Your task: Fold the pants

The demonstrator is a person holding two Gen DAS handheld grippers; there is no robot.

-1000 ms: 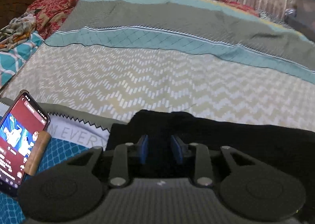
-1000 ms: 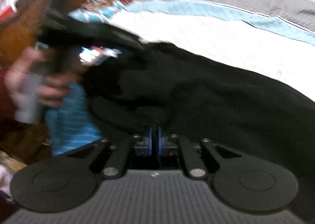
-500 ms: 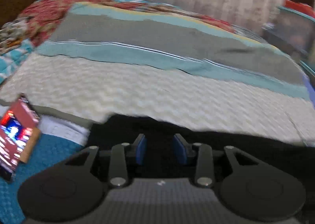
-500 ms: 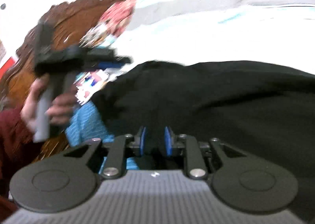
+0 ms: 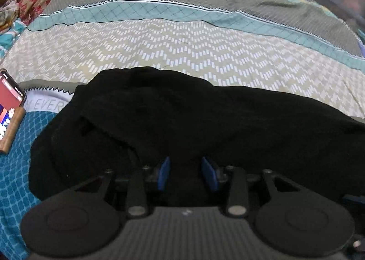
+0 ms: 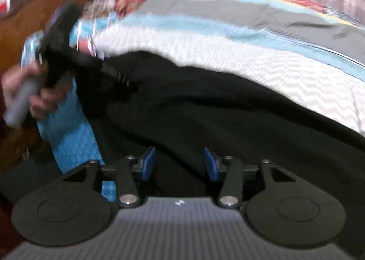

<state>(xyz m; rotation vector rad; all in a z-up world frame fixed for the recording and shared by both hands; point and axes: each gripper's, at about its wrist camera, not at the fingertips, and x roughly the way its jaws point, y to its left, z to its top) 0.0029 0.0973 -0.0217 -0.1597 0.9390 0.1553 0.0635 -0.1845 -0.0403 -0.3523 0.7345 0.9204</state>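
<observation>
The black pants [image 5: 205, 123] lie on the bed's patterned bedspread [image 5: 182, 50], their long axis running side to side across both views. The left gripper [image 5: 186, 173] hovers over the cloth, fingers narrowly apart — gripping nothing. The right gripper [image 6: 180, 164] has just been opening; its fingers stand wide, fabric lying loose between them.

— What do the tools look like?
— Each gripper, left gripper [image 5: 186, 174] and right gripper [image 6: 180, 164], has blue pads on black linkage arms with silver screws, two round black discs, and a ribbed grey body bearing a small white mark.
— And the person?
— A dark red sleeve [image 6: 5, 232], blurred, near left.
</observation>
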